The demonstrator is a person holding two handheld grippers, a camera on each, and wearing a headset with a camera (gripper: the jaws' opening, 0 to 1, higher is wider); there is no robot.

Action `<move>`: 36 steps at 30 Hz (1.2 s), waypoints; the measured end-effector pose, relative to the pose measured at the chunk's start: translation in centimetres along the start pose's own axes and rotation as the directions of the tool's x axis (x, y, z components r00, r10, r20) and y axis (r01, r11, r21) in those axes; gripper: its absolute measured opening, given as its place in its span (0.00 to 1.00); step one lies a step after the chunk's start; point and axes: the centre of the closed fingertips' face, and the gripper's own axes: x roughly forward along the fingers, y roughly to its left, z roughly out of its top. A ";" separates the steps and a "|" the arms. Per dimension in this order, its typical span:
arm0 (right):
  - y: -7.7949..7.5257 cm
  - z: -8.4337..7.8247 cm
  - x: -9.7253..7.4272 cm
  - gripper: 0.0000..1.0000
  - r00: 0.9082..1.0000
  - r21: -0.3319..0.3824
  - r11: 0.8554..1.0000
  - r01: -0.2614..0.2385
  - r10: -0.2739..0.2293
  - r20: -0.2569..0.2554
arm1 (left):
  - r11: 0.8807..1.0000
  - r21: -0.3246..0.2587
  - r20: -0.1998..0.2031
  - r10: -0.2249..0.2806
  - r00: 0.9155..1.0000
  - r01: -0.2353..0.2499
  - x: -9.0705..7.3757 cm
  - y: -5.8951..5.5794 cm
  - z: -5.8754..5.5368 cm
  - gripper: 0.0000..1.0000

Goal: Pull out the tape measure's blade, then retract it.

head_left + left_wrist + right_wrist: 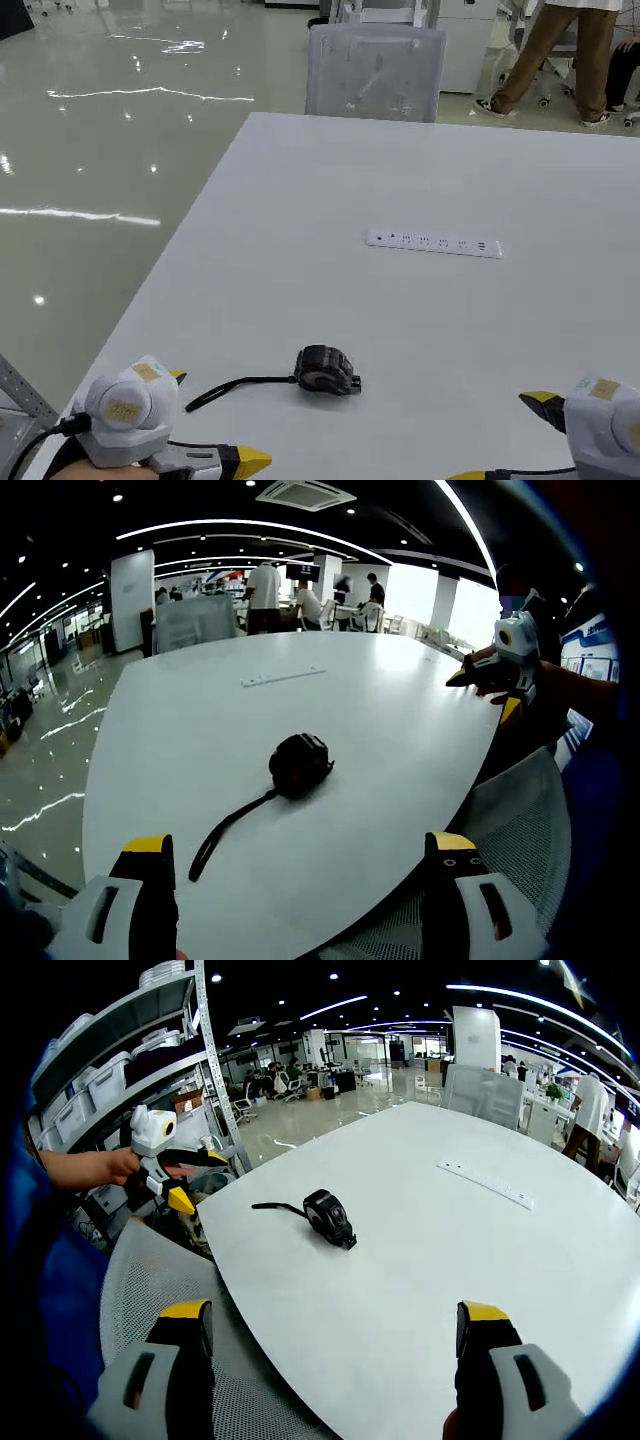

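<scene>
Left gripper (300, 845): yellow-tipped fingers (148, 845) spread wide, nothing between them. In the head view it sits at the lower left (215, 420), off the near corner of the white table (300, 200). In the right gripper view it hangs past the table edge (198, 1178), over a mesh chair seat (140, 1280).

Right gripper (334, 1312): jaws also wide apart, gripping nothing. It sits at the lower right of the head view (502, 438). In the left gripper view it is beyond the far table edge (485, 693).

Tape measure (325, 370): dark case resting on the table near the front edge, between the two grippers and touching neither. It is nearer the left gripper.

Long axis: runs left to right in the head view, roughly along the near table edge. A small lip at the case's lower right end points toward the right gripper's side. From the opposite end a black wrist strap (235, 385) trails left across the table toward the left gripper and ends in a loop. Both gripper views show the same line, case (298, 763) (330, 1217) with strap (225, 830) (275, 1206) lying flat. Cannot tell whether the case stands on its base or leans.

Farther out: a white power strip (433, 243) lies mid-table, well apart from the tape. A grey chair (375, 70) stands at the far edge. A person's legs (560, 60) show on the glossy floor behind.
</scene>
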 end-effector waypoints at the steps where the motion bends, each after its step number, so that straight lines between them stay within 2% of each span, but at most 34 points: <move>1: 0.0 0.0 -0.2 0.99 1.000 0.000 1.000 0.004 -0.004 0.000 | 1.000 0.002 -0.001 0.002 1.000 -0.002 -0.3 0.0 -0.1 1.00; 7: 0.0 0.4 -1.8 1.00 1.000 -0.001 1.000 0.023 -0.023 0.003 | 1.000 0.006 -0.006 0.016 1.000 -0.016 -2.0 0.6 -0.8 1.00; 9: 0.4 0.5 -2.2 1.00 1.000 -0.005 1.000 0.004 -0.004 0.011 | 1.000 0.002 -0.006 0.017 1.000 -0.017 -2.5 0.8 -0.9 1.00; 12: 0.5 0.5 -2.8 1.00 1.000 -0.004 1.000 0.006 -0.006 0.011 | 1.000 0.016 -0.007 0.022 1.000 -0.022 -3.3 1.0 -0.9 1.00; 15: 0.5 0.2 -3.4 1.00 1.000 0.003 1.000 0.013 -0.013 0.005 | 0.999 0.040 -0.008 0.017 1.000 -0.017 -4.2 1.0 -0.8 1.00; 16: 0.5 0.1 -3.6 1.00 1.000 0.002 1.000 0.017 -0.017 0.003 | 0.999 0.039 -0.003 0.000 1.000 0.000 -4.5 0.7 -0.6 1.00; 17: 0.4 0.0 -3.8 1.00 1.000 0.003 1.000 0.018 -0.018 0.003 | 0.999 0.028 -0.033 -0.018 0.999 0.019 -4.8 0.5 -1.0 1.00; 19: 0.3 -0.2 -4.2 1.00 1.000 0.013 1.000 0.027 -0.027 0.004 | 0.999 0.039 -0.023 -0.002 1.000 0.003 -5.2 0.8 -0.8 1.00; 21: 0.2 -0.5 -4.6 1.00 0.999 0.014 0.999 0.035 -0.035 -0.005 | 0.998 0.064 0.003 -0.015 1.000 0.014 -5.8 0.6 -0.2 1.00; 24: 0.2 -0.8 -5.1 1.00 0.999 0.023 0.999 0.042 -0.041 -0.008 | 0.998 0.065 -0.017 -0.006 1.000 0.007 -6.5 0.7 0.0 1.00; 29: 0.4 -0.7 -5.9 1.00 0.999 0.018 0.999 0.051 -0.051 -0.009 | 0.996 0.085 -0.009 0.001 1.000 0.000 -7.6 0.6 0.8 1.00; 36: 0.4 -0.7 -6.5 1.00 0.998 0.016 0.998 0.061 -0.061 -0.007 | 0.995 0.099 -0.018 0.016 1.000 -0.014 -8.7 0.7 1.0 1.00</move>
